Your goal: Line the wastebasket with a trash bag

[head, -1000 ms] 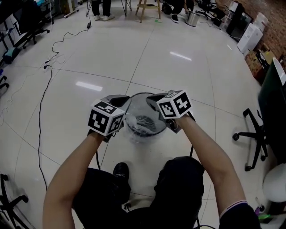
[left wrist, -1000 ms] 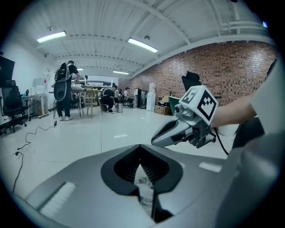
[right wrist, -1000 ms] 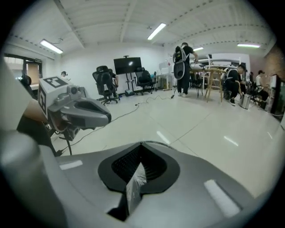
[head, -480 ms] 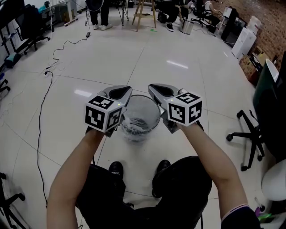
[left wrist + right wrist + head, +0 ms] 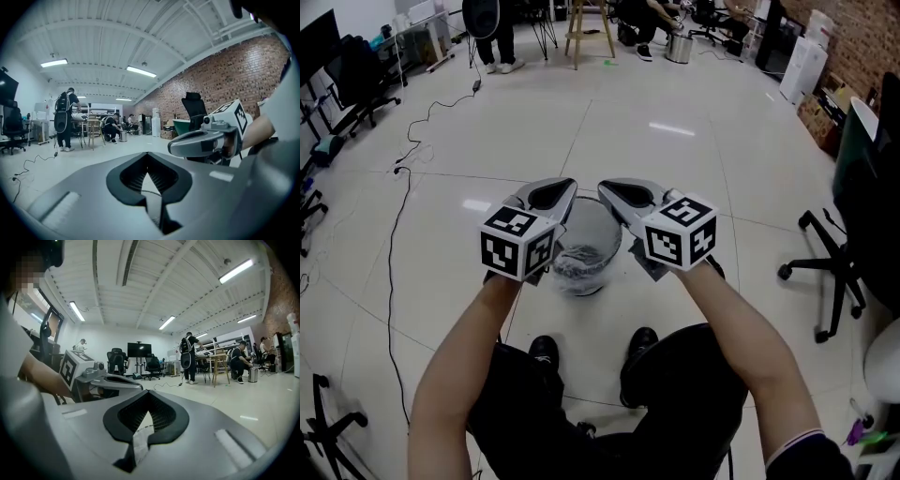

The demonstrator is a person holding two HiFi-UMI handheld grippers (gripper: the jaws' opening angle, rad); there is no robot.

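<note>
Left tool and right tool, both pressed together, hover above one wastebasket seemingly holding one trash bag.

Left claw, right claw, trash bag, wastebasket

No words, numbers, brand names or signs are showing clearly enough to be read in any view. The marker cube on the left tool and the marker cube on the right tool are carrying only black-and-white square patterns, not letters or digits. The white boxes standing far right by the brick wall are appearing too small for any print to be made out.
</note>
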